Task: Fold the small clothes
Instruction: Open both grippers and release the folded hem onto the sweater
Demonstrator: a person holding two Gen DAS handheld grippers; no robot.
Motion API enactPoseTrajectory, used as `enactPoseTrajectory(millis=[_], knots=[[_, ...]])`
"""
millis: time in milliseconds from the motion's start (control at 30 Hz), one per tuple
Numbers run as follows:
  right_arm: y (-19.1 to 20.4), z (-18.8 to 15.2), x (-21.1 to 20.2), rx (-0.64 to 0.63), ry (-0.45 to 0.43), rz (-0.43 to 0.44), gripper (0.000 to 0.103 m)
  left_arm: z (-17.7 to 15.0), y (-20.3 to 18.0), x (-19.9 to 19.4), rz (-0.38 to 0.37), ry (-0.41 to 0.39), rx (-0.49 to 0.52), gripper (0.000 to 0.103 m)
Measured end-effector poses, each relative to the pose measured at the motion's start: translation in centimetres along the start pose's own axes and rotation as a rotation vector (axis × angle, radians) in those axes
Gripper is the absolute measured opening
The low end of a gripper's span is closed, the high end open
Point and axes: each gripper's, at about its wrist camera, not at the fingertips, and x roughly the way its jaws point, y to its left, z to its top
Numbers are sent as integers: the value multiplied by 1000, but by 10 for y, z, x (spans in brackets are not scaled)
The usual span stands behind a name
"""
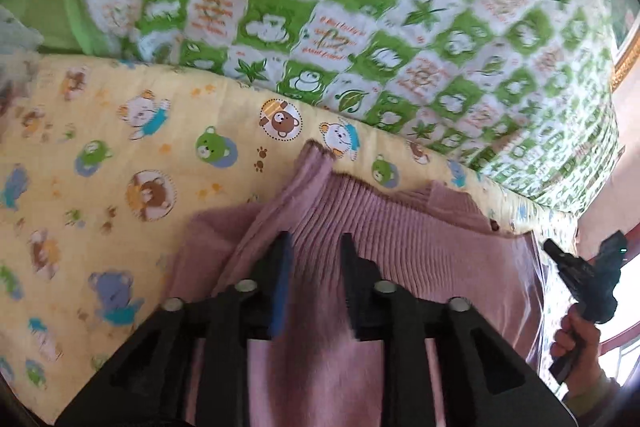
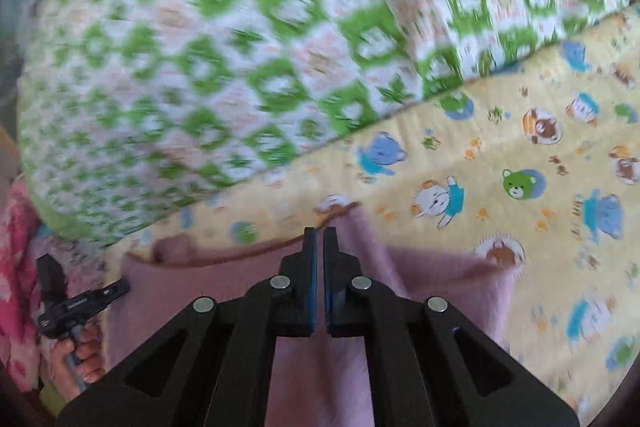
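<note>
A small mauve knitted sweater [image 1: 404, 239] lies on a yellow bear-print sheet [image 1: 100, 163]. Its ribbed cuff points away from me. My left gripper [image 1: 316, 247] hovers over the ribbed part with its jaws apart and nothing between them. In the right wrist view the sweater [image 2: 432, 283] lies partly folded, its brown-trimmed edge toward the quilt. My right gripper [image 2: 320, 239] is above that edge with its jaws nearly together; no cloth shows between them. Each gripper appears at the edge of the other view, the right one [image 1: 580, 267] and the left one [image 2: 76, 303].
A bulky green-and-white patterned quilt [image 1: 380, 7] lies bunched along the far side of the sheet, also in the right wrist view [image 2: 224, 59]. A pink flowered cloth [image 2: 16, 251] lies at the left. A bright window area [image 1: 628, 307] is at the right.
</note>
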Motion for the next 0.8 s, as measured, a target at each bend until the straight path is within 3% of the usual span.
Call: enactPoseTrajectory(millis=[100, 200, 300, 367, 500, 633, 767, 800], knots=[[16, -26, -26, -34, 35, 58, 4, -22, -16, -29, -7, -34, 36, 51], [25, -60, -27, -73, 121, 80, 6, -52, -31, -46, 2, -34, 67, 52], [6, -83, -20, -61, 185, -45, 7, -67, -23, -41, 95, -18, 61, 52], [-24, -89, -24, -3, 178, -140, 7, -66, -7, -30, 133, 3, 8, 51], [-55, -86, -39, 96, 146, -152, 2, -62, 23, -18, 145, 33, -67, 45], [-31, -78, -52, 49, 142, -150, 7, -63, 20, -36, 118, 4, -89, 45], [9, -76, -52, 8, 119, -90, 11, -74, 6, -64, 117, -31, -75, 62], [19, -76, -52, -4, 121, -73, 15, -78, 4, -70, 115, -33, -74, 62]])
